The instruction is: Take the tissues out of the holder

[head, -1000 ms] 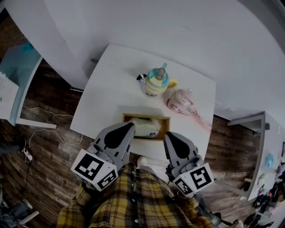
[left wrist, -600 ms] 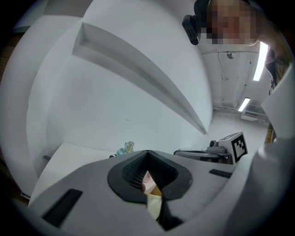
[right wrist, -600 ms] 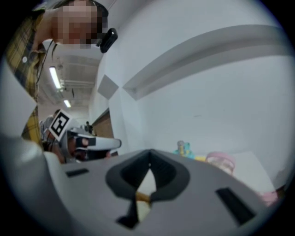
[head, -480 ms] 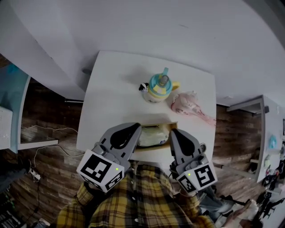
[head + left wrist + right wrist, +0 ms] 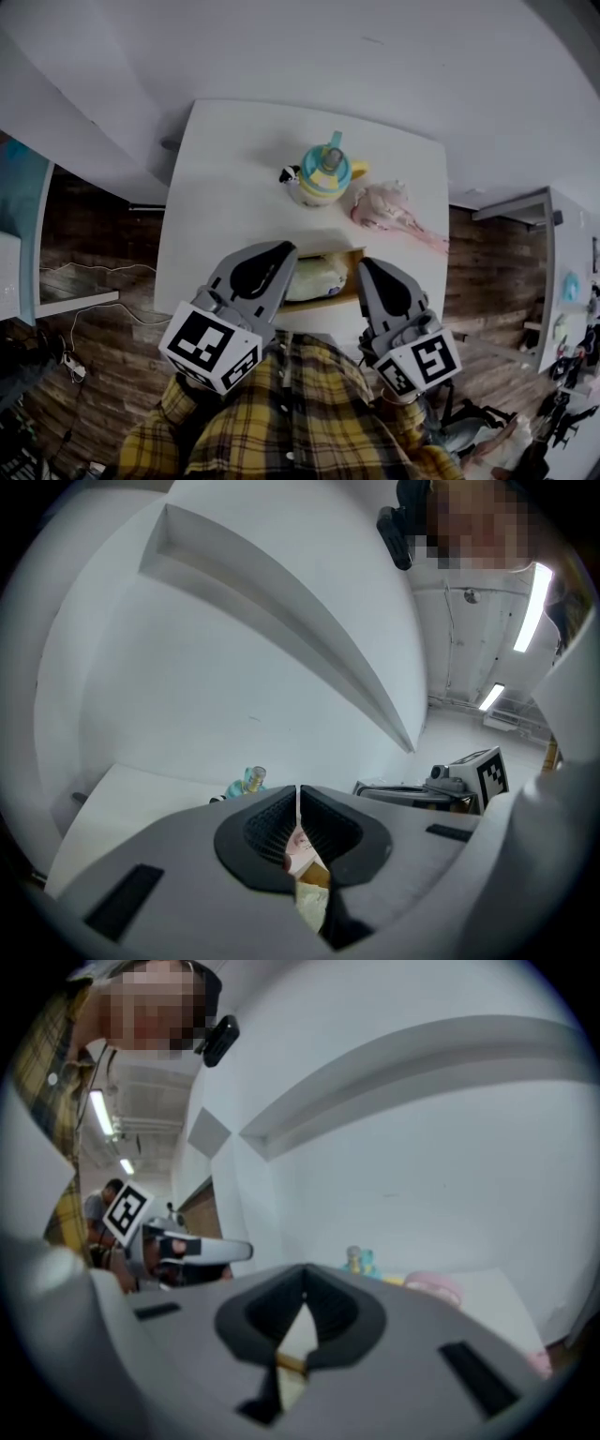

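- Nearest, at the bottom of the head view, is one yellow checked shirt. It is on the person who holds the tools.
- Just above it are two grippers. The left gripper is at lower left of the middle. The right gripper is at lower right of the middle.
- The left gripper is clenched tight. Only a thin line shows between its jaws, and it holds nothing.
- The right gripper is clenched too. Its jaw tips meet, and nothing is pinched in them.
- Both grippers hang over the near edge of the one white table. They are up in the air and touch nothing.
- Between the two gripper tips sits one brown wooden holder, near the middle of the frame.
- Inside the holder lies one pale pack of tissues. That is the thing to take out, and it is not out yet.
- So I think the job has hardly begun. A gripper must open, go down, grab the tissues and lift them out of the holder.
- Farther up the table stands one blue and yellow cup with a lid.
- Touching the cup's left side is one small black and white toy.
- To the right of the cup lies one pink soft thing. I cannot tell just what it is.
- Farthest, across the top of the frame, is the white wall.
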Motion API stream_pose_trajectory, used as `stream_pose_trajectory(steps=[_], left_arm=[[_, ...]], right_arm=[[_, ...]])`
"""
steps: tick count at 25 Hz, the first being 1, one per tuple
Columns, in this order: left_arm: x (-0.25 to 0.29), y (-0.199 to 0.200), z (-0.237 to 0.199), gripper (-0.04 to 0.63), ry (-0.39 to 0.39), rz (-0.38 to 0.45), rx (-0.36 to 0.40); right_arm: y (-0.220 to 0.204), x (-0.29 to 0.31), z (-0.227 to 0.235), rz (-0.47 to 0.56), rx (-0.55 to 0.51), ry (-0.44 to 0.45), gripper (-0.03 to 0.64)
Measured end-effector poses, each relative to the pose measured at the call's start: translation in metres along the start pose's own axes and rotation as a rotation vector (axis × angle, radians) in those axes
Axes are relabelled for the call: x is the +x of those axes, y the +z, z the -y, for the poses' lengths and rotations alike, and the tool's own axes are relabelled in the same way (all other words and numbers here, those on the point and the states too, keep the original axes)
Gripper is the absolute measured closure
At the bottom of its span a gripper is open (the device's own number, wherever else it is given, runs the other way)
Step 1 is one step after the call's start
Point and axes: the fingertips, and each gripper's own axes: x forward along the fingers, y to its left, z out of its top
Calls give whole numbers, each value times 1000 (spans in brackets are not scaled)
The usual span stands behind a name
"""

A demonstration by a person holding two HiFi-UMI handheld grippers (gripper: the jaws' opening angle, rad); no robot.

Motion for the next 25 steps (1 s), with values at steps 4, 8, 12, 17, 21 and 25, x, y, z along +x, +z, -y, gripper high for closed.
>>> stream_pose_trajectory(steps=[4, 8, 12, 17, 21, 25], left_arm=[[9, 1, 3, 577, 0, 11, -8], [17, 1, 9, 493, -12, 3, -19], [25, -2, 17, 456, -27, -21, 9], [34, -11, 23, 394, -49, -94, 50], [38, -20, 21, 394, -35, -165, 104], [40, -31, 23, 395, -57, -234, 148]], right_arm=[[2, -2, 6, 0, -8, 15, 604], [4, -5, 12, 4, -7, 32, 604], [5, -6, 17, 9, -9, 46, 604], [8, -6, 22, 15, -8, 58, 604], [9, -6, 25, 18, -3, 61, 604], [6, -6, 25, 14, 10, 63, 604]])
